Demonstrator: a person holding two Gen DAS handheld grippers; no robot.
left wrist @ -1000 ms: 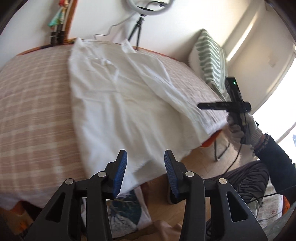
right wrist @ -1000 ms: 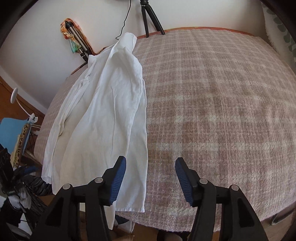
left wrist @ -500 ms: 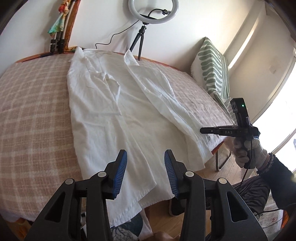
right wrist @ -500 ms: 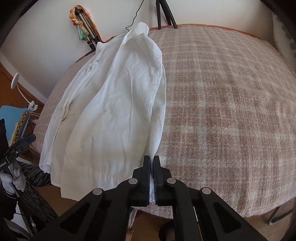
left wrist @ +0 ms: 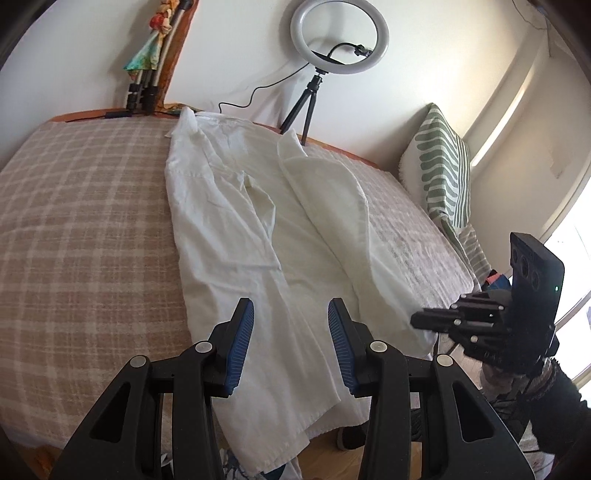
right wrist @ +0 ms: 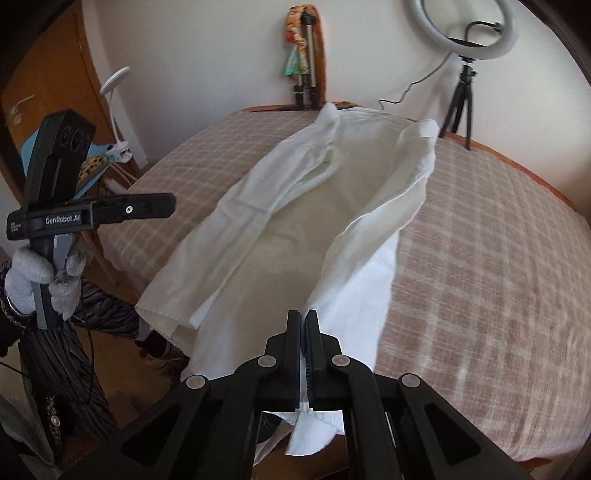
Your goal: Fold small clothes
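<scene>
Pinching the white shirt (right wrist: 258, 236) hem edge in my right gripper (right wrist: 303, 354), jaws clamped flat on cloth, lifting that side so it can fold inward. My left gripper (left wrist: 290, 347) hovers wide apart, empty, shirt just ahead under it. Plaid bedspread (left wrist: 85, 229) beneath; ring light (left wrist: 339, 37), striped pillow (left wrist: 443, 173) beyond.

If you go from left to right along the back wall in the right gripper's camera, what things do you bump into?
White clip lamp → folded tripod with colourful cloth → ring light on its small tripod. In front of them the white shirt lies on the checked blanket, pinched by the right gripper.
</scene>
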